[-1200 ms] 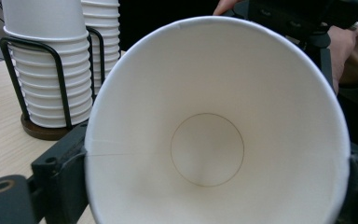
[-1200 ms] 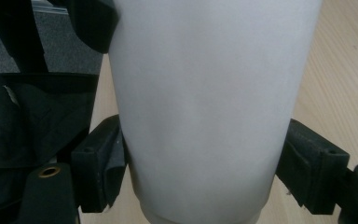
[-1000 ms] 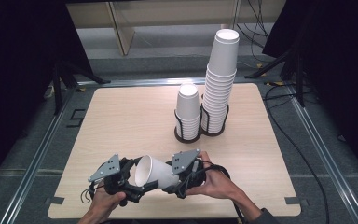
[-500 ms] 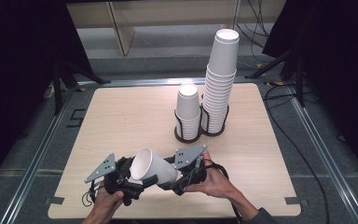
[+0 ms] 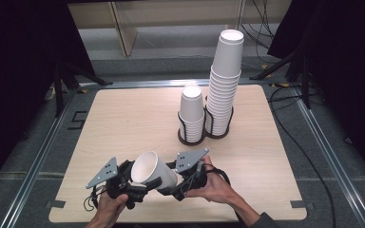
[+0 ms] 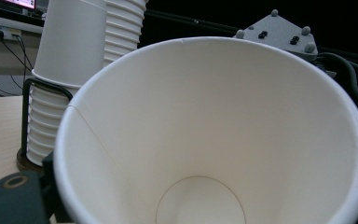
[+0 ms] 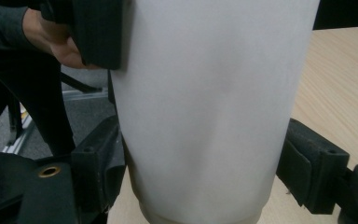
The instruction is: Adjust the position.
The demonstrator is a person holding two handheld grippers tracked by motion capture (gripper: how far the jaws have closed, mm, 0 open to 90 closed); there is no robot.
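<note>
Cup [image 5: 151, 171] lies tilted, mouth toward left claw [image 5: 132, 183], base clamped in right claw [image 5: 176, 185].

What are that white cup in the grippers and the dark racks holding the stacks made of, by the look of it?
The cup looks like matt white paper: a glued side seam runs down its inside wall and the rim is rolled. The racks look like thin black metal wire on a dark round base, though coated plastic cannot be ruled out.

The light wooden table [image 5: 123, 123] carries a short cup stack [image 5: 191, 114] touching the tall cup stack [image 5: 223, 85] to its right.
</note>
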